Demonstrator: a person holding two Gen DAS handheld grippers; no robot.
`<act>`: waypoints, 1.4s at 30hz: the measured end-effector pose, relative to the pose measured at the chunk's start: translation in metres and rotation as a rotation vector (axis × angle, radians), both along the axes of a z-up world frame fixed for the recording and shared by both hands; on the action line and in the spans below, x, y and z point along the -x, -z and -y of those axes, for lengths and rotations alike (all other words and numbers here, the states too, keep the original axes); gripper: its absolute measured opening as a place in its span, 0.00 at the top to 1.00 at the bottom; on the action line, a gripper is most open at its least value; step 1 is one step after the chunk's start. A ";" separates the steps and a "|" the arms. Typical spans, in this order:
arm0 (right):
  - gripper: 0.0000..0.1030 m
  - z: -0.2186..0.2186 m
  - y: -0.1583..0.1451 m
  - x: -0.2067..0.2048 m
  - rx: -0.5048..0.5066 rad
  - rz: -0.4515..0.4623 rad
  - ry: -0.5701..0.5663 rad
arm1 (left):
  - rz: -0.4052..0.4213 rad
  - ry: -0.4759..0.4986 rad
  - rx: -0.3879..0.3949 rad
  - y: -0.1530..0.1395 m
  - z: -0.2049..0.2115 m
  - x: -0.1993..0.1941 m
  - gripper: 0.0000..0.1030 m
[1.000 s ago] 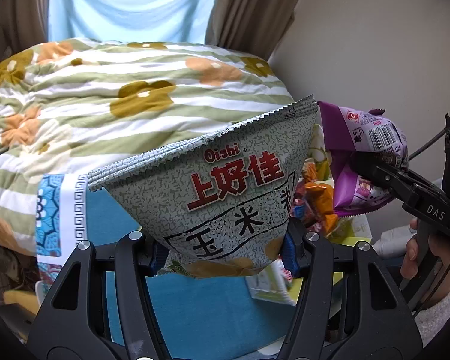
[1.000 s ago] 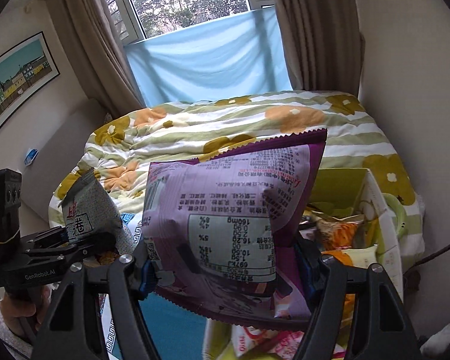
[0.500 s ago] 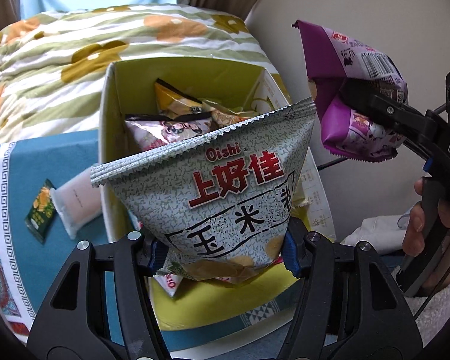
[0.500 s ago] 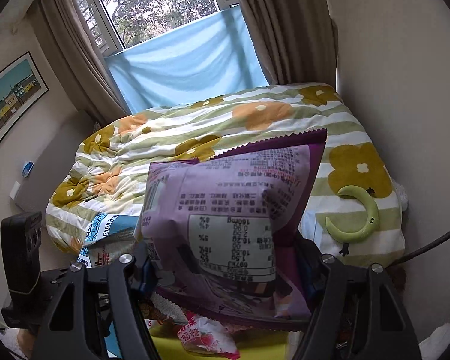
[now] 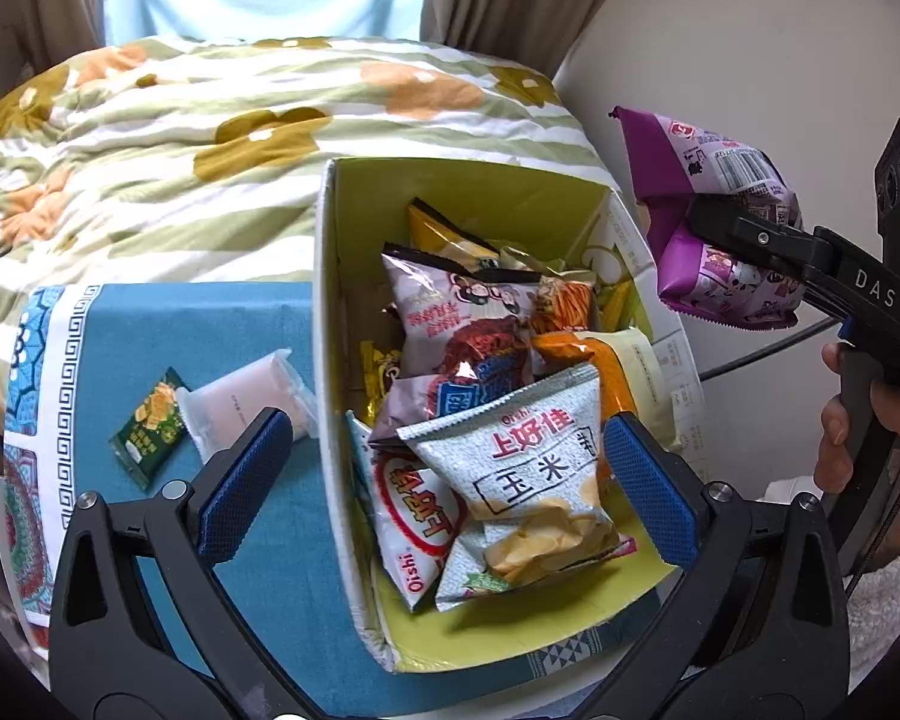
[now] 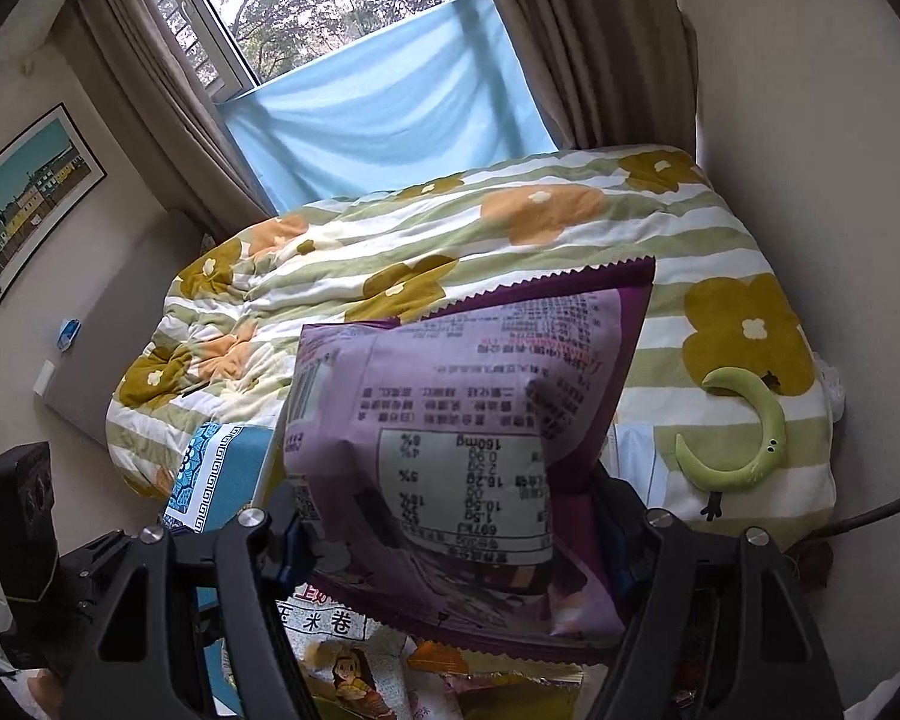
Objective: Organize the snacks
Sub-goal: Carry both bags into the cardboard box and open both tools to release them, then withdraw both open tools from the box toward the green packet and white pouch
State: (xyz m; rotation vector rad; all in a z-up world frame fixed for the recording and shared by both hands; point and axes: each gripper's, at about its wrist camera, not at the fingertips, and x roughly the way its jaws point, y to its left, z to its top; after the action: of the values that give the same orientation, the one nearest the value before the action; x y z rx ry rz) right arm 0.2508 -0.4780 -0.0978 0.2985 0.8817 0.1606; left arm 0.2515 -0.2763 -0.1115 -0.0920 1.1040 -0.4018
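Note:
My left gripper (image 5: 444, 474) is open and empty above the yellow-green snack box (image 5: 468, 192). The grey Oishi corn snack bag (image 5: 534, 474) lies loose in the box on top of several other snack packets. My right gripper (image 6: 450, 534) is shut on a purple snack bag (image 6: 468, 414) and holds it up over the box; in the left wrist view the same bag (image 5: 720, 222) hangs above the box's right rim. A small green packet (image 5: 150, 426) and a pale pink packet (image 5: 240, 402) lie on the blue cloth left of the box.
The box stands on a blue patterned cloth (image 5: 120, 336) at the foot of a bed with a floral striped duvet (image 5: 210, 138). A green crescent toy (image 6: 744, 426) lies on the duvet. A wall is close on the right, a curtained window behind.
My left gripper has opened and the grey Oishi bag has dropped into the box. My right gripper still holds the purple bag, shifted slightly over the box.

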 end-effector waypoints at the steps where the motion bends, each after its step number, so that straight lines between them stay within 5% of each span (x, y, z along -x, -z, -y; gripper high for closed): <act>1: 0.32 -0.002 0.002 -0.005 -0.002 -0.009 -0.008 | 0.000 -0.007 -0.002 0.001 -0.004 -0.003 0.00; 11: 0.28 -0.026 0.036 -0.056 0.003 -0.102 -0.047 | -0.021 -0.053 -0.011 0.011 -0.030 -0.021 0.00; 15: 0.00 -0.026 0.038 -0.053 0.019 -0.066 -0.018 | -0.021 -0.066 -0.014 0.014 -0.037 -0.021 0.00; 29: 0.01 -0.033 0.011 0.000 0.078 0.037 -0.017 | 0.045 -0.100 -0.016 -0.006 -0.059 0.016 0.00; 42: 0.00 -0.083 -0.037 0.044 0.147 0.132 -0.113 | 0.118 -0.183 -0.034 -0.034 -0.138 0.062 0.00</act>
State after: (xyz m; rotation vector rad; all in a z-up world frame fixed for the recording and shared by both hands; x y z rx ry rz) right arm 0.2072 -0.3948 -0.0608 0.0998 0.7755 0.2170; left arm 0.1891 -0.1382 -0.0772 -0.1369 0.9762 -0.2216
